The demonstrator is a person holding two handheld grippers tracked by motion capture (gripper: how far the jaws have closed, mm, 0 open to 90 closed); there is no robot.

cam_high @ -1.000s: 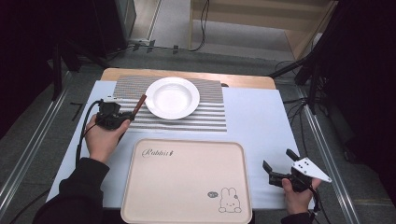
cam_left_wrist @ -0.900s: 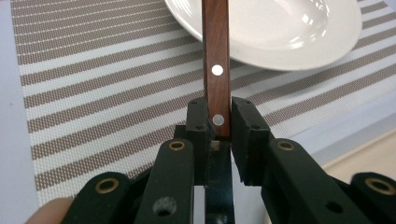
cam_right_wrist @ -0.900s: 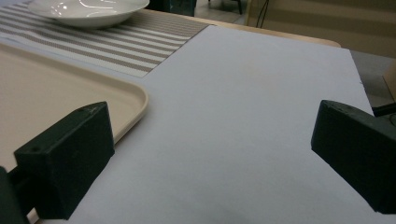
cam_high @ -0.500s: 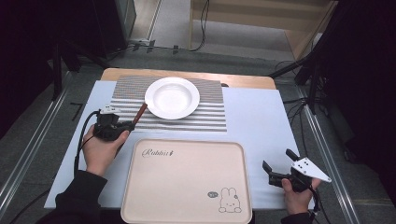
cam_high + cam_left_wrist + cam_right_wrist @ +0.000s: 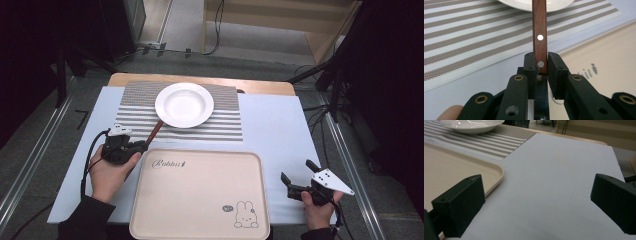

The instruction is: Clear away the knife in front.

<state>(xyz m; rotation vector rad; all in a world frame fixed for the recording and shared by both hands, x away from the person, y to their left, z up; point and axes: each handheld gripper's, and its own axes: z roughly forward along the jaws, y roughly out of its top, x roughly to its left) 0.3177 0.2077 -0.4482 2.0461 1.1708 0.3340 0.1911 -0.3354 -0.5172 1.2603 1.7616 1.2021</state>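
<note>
A brown wooden utensil handle [image 5: 539, 32] with two silver rivets runs straight up from my left gripper [image 5: 541, 63], whose jaws are shut on its end. In the high view the handle [image 5: 154, 131] slants from the left gripper [image 5: 139, 146] toward the white plate [image 5: 184, 104], and its far end is hidden under the plate's rim. The left gripper sits at the cream tray's [image 5: 200, 192] upper left corner. My right gripper [image 5: 298, 177] stands open by the tray's right edge, nothing between its jaws; in its own view the right gripper [image 5: 537, 205] hovers over bare white surface.
A striped placemat [image 5: 220, 125] lies under the plate at the back of the white table cover [image 5: 280, 130]. The tray bears a rabbit print [image 5: 245, 216] near its front right. Metal rails run along both table sides, with cables on the floor behind.
My left hand has drawn back toward the tray's corner, pulling the wooden handle with it along the placemat. The right hand has stayed put.
</note>
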